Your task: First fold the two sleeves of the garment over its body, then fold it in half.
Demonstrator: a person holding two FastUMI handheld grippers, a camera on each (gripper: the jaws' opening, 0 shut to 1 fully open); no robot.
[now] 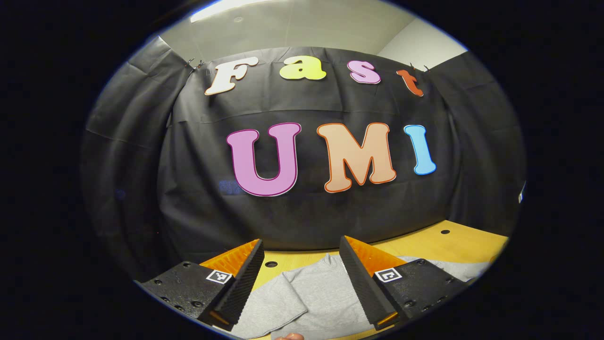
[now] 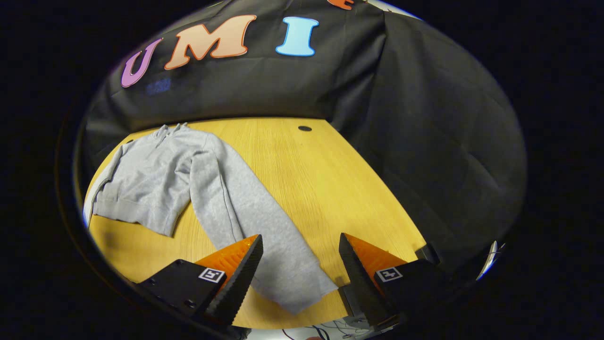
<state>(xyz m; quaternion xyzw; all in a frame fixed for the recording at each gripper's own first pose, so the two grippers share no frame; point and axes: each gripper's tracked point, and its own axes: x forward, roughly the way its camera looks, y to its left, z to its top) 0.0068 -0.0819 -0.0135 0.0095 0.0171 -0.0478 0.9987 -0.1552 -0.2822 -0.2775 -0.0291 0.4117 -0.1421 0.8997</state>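
Observation:
A grey long-sleeved garment lies flat on the yellow wooden table. In the right gripper view one sleeve stretches from the shoulder toward the table's near edge, and its cuff lies between my fingers. My right gripper hovers open over that sleeve end, touching nothing. In the left gripper view my left gripper is open above the garment, tilted up toward the booth wall. A fold of grey cloth lies below its left finger.
The table has small round holes near its far edge. Black cloth walls close in the back and right sides. Cables hang past the near table edge. A fingertip peeks in at the bottom of the left gripper view.

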